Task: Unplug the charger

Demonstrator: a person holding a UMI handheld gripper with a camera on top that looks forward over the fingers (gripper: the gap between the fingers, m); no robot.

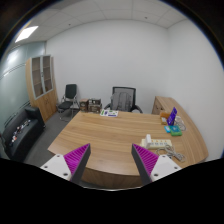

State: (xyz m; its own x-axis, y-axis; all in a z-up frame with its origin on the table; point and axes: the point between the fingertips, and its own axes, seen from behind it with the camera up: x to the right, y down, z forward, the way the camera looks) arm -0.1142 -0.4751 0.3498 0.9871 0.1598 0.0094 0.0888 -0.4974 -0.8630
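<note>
Setting: an office or small meeting room. A large wood-grain table (105,135) fills the middle, with a black high-back office chair (122,98) at its far side and a second black chair (69,97) by the back wall. Tall wooden cabinet (42,85) against the left wall, dark sofa (20,130) nearer. Plain white walls, ceiling light panel (27,33), grey floor.

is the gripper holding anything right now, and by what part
Nothing is held. The gripper is open, its jaws spread wide with only bare wooden table showing between them. No charger can be made out among the small items beyond the fingers.
</note>
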